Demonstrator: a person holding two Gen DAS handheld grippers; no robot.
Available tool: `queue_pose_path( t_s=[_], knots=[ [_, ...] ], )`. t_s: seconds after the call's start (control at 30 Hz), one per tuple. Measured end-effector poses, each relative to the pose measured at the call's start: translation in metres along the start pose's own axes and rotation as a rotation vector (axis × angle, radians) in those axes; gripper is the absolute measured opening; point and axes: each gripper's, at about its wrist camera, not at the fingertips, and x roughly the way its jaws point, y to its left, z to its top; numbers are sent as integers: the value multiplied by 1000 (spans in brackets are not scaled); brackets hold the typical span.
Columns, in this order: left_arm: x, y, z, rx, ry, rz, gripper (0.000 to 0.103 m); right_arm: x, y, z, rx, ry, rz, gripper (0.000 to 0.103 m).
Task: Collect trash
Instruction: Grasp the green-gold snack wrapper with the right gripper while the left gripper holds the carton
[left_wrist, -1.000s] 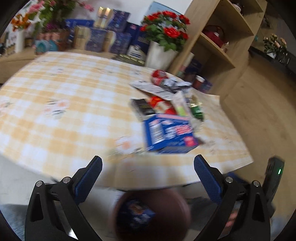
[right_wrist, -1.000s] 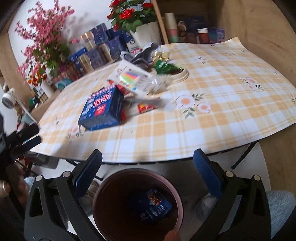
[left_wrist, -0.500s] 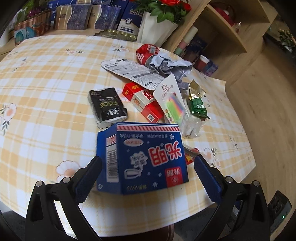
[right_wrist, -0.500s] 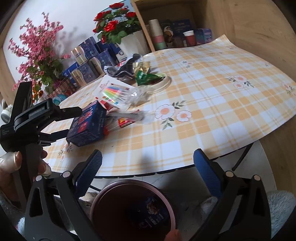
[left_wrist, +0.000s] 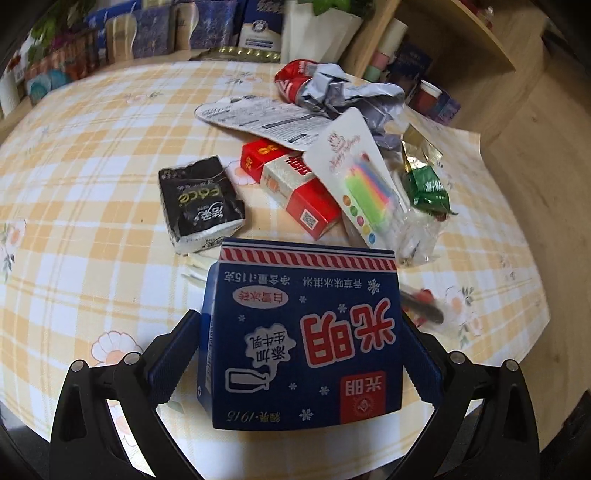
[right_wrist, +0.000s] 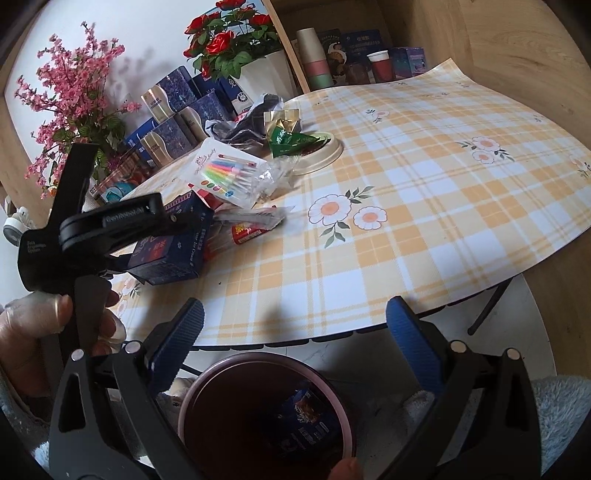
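A blue ice-cream carton (left_wrist: 303, 332) lies on the checked tablecloth (left_wrist: 92, 240) near the front edge. My left gripper (left_wrist: 301, 332) is open with one finger along each side of the carton; whether the pads press it I cannot tell. Behind it lie a black tissue pack (left_wrist: 201, 205), a red box (left_wrist: 295, 188), a candle pack (left_wrist: 362, 177), a green wrapper (left_wrist: 428, 188) and crumpled foil (left_wrist: 347, 92). My right gripper (right_wrist: 291, 332) hangs open and empty over a brown bin (right_wrist: 258, 356) below the table edge. A blue wrapper (right_wrist: 303, 417) lies in the bin.
A cream plate (right_wrist: 321, 155) sits under the green wrapper. A white pot of red roses (right_wrist: 258, 74), stacked blue boxes (right_wrist: 177, 99) and a wooden shelf with cups (right_wrist: 314, 55) stand behind the table. A hand (right_wrist: 37, 317) holds the left gripper.
The left gripper came up from the bin and moved forward over the table until its fingers flank the blue carton. The right gripper stayed above the bin.
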Motion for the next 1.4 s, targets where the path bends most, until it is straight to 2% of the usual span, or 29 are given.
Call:
queue_pose_path(
  t_s=[0.07,0.1,0.13,0.23,0.33,0.4,0.5,0.67,0.73,0.8,0.9,1.0,1.13,1.17,1.2,1.33,1.4],
  knots=[
    [0,0,-1,10,-4,4,96,1,0,0,2,0,-4,97],
    [-1,2,-1,2,-6,8,85,1,0,0,1,-1,-6,97],
    [-3,2,0,2,-8,22,85,1,0,0,-2,-1,-9,97],
    [-8,12,0,-27,1,-24,85,1,2,-1,-22,-8,-41,97],
    [-21,23,-4,-64,-27,-40,85,-1,2,0,-34,-25,-52,97],
    [-37,31,-7,-80,-65,-57,85,-5,3,4,-50,-51,-68,97],
    [-67,39,-11,-61,-144,-37,85,-12,2,14,-67,-78,-82,97],
    [-106,57,-18,-23,-254,-1,85,-4,-2,53,-117,-43,-72,97],
    [-118,67,-20,-27,-281,-1,85,1,0,70,-156,-37,-66,94],
    [-128,78,-24,-29,-305,-7,85,13,6,92,-221,-35,-61,82],
    [-136,88,-29,-30,-329,-16,85,33,15,118,-291,-37,-54,80],
    [-141,97,-35,-37,-340,-22,85,65,21,142,-330,7,-32,74],
    [-145,107,-39,-44,-352,-12,85,100,28,165,-335,51,-22,70],
    [-146,108,-41,-47,-353,-9,85,108,31,170,-332,59,-29,66],
    [-146,111,-41,-52,-354,-4,85,114,32,173,-326,66,-31,61],
    [-146,116,-45,-62,-356,-8,85,139,34,182,-278,111,-43,57],
    [-145,118,-46,-64,-354,-13,85,149,35,182,-264,141,-53,52]
  ],
)
